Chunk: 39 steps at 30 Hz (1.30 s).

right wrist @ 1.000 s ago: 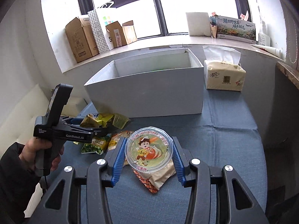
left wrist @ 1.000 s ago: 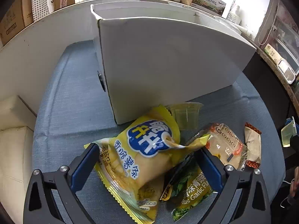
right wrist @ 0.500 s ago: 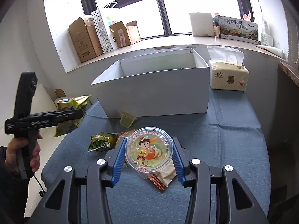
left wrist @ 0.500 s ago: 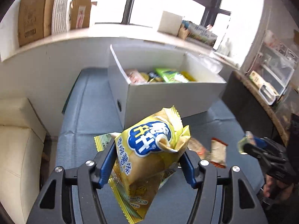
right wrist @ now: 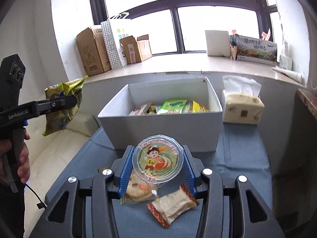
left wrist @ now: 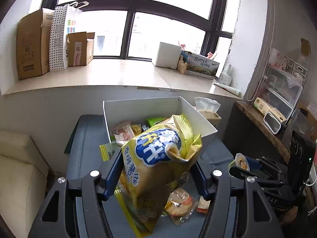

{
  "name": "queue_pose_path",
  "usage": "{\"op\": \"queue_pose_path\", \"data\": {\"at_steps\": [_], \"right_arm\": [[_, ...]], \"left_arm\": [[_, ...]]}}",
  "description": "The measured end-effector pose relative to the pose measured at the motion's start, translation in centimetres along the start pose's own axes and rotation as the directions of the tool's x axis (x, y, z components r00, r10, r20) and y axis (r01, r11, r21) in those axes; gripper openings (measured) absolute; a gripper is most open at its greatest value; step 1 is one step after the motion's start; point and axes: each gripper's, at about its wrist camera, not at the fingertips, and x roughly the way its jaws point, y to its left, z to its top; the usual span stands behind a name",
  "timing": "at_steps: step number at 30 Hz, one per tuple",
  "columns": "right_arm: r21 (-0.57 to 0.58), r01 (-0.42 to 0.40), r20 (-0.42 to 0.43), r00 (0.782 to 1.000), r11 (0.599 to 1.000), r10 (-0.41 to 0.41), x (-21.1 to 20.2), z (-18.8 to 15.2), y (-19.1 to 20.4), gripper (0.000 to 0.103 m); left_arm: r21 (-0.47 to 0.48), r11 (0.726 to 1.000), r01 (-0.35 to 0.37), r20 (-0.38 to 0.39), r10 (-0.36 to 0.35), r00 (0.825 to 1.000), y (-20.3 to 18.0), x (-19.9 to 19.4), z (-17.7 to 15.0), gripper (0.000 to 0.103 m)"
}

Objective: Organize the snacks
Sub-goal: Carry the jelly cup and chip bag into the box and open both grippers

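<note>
1. The left gripper (left wrist: 156, 170) is clamped on a yellow chip bag (left wrist: 158, 170); its jaws have just been closing, and the bag sits crumpled between the blue pads.
2. That bag is puffy, glossy foil with a blue-and-white logo. It hangs clear of the table, in front of the white box (left wrist: 208, 127), and hides most of the box's near wall in the left wrist view.
3. A second flat yellow packet shows behind the bag, at its left edge; whether it is gripped too cannot be told.
4. The right gripper (right wrist: 157, 164) is clamped on a round jelly cup (right wrist: 157, 161), pads pressing its rim on both sides. Its clear plastic lid carries a cartoon figure; the cup's body is hidden below the lid.
5. Under the cup, on the blue-grey woven tablecloth (right wrist: 237, 158), lie a clear-wrapped round biscuit (right wrist: 138, 190), partly covered by the cup, and a pale wafer packet (right wrist: 174, 204) with orange crimped ends.
6. The box is matte white card, open-topped and rectangular. Inside it are green, yellow and pink packets (right wrist: 174, 106), only their tops visible over the wall.
7. A soft tissue pack (right wrist: 242, 107) stands just right of the box.
8. A hand (right wrist: 21, 158) on the left gripper's handle is cut off by the frame edge.
</note>
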Motion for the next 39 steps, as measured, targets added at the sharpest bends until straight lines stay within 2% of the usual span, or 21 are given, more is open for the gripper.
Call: {"op": "queue_pose_path", "data": {"at_steps": [3,6,9,13,17,18,19,20,21,26,32,36,39], "right_arm": [[-0.032,0.021,0.033,0.999,0.999,-0.020,1.3,4.0,-0.8,0.051],[-0.003,0.016,0.009,1.000,1.000,-0.016,4.4,7.7,-2.8,0.051],[-0.022,0.038,-0.050,0.998,0.999,-0.039,7.9,10.5,-4.4,0.051],[-0.033,0.037,-0.123,0.992,0.999,-0.041,11.3,11.8,-5.8,0.051],[-0.012,0.035,-0.149,0.988,0.999,-0.037,12.6,11.7,-6.3,0.054],[0.000,0.041,-0.148,0.988,0.999,-0.040,12.8,11.6,-6.5,0.076],[0.005,0.058,-0.156,0.986,0.998,-0.056,12.9,11.5,-6.7,0.103],[0.009,0.077,-0.147,0.986,0.997,-0.075,12.9,11.4,-6.9,0.103],[0.014,0.079,-0.126,0.989,0.997,-0.077,12.6,11.3,-7.1,0.103],[0.095,0.062,-0.079,0.995,0.993,-0.055,10.8,11.3,-8.5,0.103],[0.125,0.036,-0.025,0.999,0.991,-0.034,8.3,10.8,-8.2,0.103],[0.115,-0.024,0.018,1.000,0.993,0.022,5.8,9.7,-6.5,0.103],[0.106,-0.055,0.047,0.998,0.993,0.050,3.3,8.2,-5.0,0.103]], "left_arm": [[-0.013,1.000,-0.003,-0.012,0.003,1.000,0.1,2.8,2.6,0.068],[-0.022,1.000,-0.013,-0.046,0.012,0.999,0.4,6.4,4.4,0.068],[-0.005,1.000,-0.026,-0.098,0.025,0.995,0.4,10.0,5.0,0.068],[-0.016,0.998,-0.057,-0.136,0.054,0.989,1.1,13.0,5.2,0.069],[-0.016,0.998,-0.068,-0.156,0.065,0.986,1.5,14.3,5.2,0.074],[-0.012,0.997,-0.073,-0.170,0.070,0.983,1.5,14.6,5.0,0.085],[-0.010,0.997,-0.079,-0.187,0.076,0.979,1.6,15.0,4.8,0.092],[-0.010,0.996,-0.083,-0.197,0.080,0.977,1.8,15.1,4.6,0.101],[-0.009,0.996,-0.088,-0.201,0.084,0.976,1.9,15.2,4.3,0.103],[0.014,0.990,-0.138,-0.209,0.138,0.968,2.3,15.0,3.4,0.103],[0.033,0.988,-0.153,-0.180,0.157,0.971,2.0,13.2,2.9,0.103],[0.080,0.981,-0.178,-0.120,0.187,0.975,0.5,10.1,2.7,0.103],[0.071,0.983,-0.169,-0.082,0.175,0.981,-0.5,6.9,2.0,0.103]]}}
